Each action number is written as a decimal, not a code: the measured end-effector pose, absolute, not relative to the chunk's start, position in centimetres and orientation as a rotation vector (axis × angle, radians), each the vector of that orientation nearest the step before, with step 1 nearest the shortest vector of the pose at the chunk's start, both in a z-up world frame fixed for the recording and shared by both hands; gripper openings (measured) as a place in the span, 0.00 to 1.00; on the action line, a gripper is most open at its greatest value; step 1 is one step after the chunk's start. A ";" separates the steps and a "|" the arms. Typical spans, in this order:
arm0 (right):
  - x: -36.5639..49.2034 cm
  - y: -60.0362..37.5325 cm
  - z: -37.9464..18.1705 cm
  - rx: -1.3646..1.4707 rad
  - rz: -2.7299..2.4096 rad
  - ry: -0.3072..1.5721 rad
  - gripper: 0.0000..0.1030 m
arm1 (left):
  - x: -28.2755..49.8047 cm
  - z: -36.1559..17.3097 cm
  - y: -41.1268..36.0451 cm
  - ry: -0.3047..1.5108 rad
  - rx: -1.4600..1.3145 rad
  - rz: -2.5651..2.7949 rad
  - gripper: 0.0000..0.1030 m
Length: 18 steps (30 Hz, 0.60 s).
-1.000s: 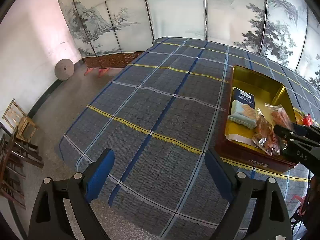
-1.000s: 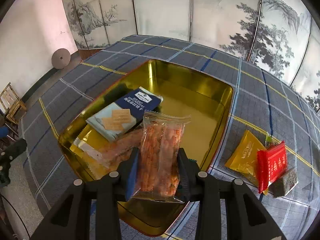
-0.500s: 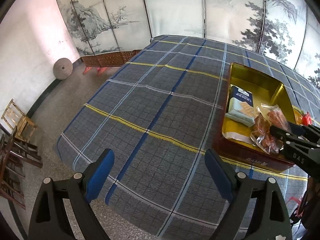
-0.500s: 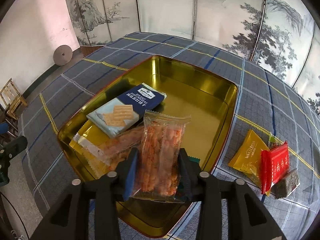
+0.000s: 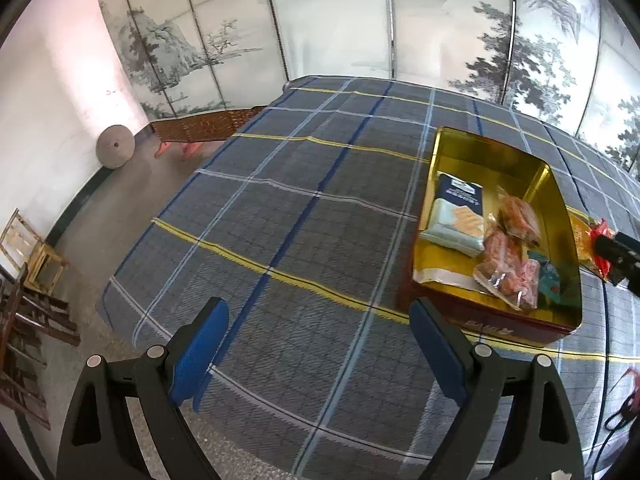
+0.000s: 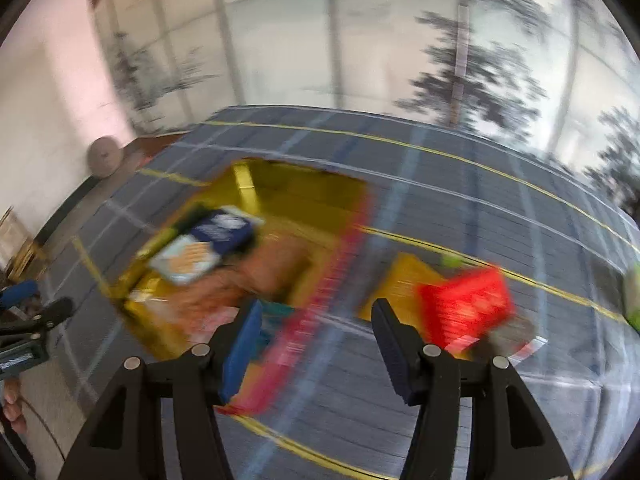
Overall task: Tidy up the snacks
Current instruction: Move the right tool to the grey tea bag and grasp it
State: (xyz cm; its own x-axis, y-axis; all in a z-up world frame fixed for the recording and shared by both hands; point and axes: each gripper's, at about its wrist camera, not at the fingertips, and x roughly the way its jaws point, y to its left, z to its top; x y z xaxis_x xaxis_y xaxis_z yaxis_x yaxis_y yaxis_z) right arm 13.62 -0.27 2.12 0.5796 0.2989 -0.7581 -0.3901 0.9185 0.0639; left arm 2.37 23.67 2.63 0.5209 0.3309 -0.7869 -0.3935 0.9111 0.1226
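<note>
A gold tin box (image 5: 496,160) (image 6: 292,196) with a red outside stands on the plaid cloth. In it lie a blue cracker pack (image 5: 458,210) (image 6: 204,248) and clear bags of orange snacks (image 5: 510,256). A red packet (image 6: 464,306) and a yellow packet (image 6: 404,280) lie on the cloth right of the box. My right gripper (image 6: 316,344) is open and empty, over the box's near right corner; the view is blurred. My left gripper (image 5: 318,350) is open and empty above the cloth, left of the box.
The plaid tablecloth (image 5: 280,220) covers a large table. A painted folding screen (image 5: 360,28) stands behind it. Wooden chairs (image 5: 28,280) and a round stone (image 5: 116,152) are on the floor at the left. A green item (image 6: 632,300) lies at the far right.
My right gripper has let go of the clear orange snack bag, which now lies in the box, and has opened and swung right. My left gripper has stayed open.
</note>
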 end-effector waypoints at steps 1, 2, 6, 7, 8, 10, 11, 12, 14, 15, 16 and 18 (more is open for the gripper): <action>14.0 -1.5 2.0 -0.102 0.370 0.875 0.57 | 2.6 2.6 23.4 0.926 -0.071 0.428 0.87; 14.4 -3.0 1.8 -0.081 0.329 0.888 0.57 | 2.7 2.6 23.1 0.925 -0.068 0.421 0.87; 15.9 -7.7 0.7 -0.011 0.185 0.938 0.57 | 3.4 2.5 22.0 0.926 -0.059 0.399 0.87; 16.2 -8.6 0.4 0.006 0.155 0.955 0.57 | 3.5 2.5 21.8 0.926 -0.057 0.393 0.87; 16.6 -9.4 0.1 0.022 0.129 0.969 0.57 | 3.7 2.5 21.5 0.925 -0.056 0.386 0.87; 17.3 -10.6 -0.2 0.045 0.088 0.982 0.57 | 3.8 2.6 21.3 0.924 -0.053 0.380 0.87; 17.7 -11.1 -0.4 0.065 0.071 0.993 0.56 | 3.9 2.6 21.2 0.924 -0.052 0.378 0.87; 18.1 -11.6 -0.6 0.089 0.053 1.003 0.57 | 3.9 2.6 21.1 0.924 -0.050 0.374 0.87; 18.9 -12.1 -1.0 0.124 0.028 1.028 0.57 | 3.8 2.6 21.1 0.926 -0.048 0.375 0.87; 19.4 -12.3 -1.3 0.143 0.012 1.040 0.57 | 3.8 2.5 21.2 0.927 -0.049 0.377 0.87; 19.8 -12.3 -1.4 0.152 0.002 1.045 0.57 | 3.8 2.4 21.2 0.930 -0.050 0.378 0.87; 20.7 -12.4 -1.9 0.157 -0.036 1.065 0.57 | 3.7 2.3 21.4 0.935 -0.053 0.384 0.87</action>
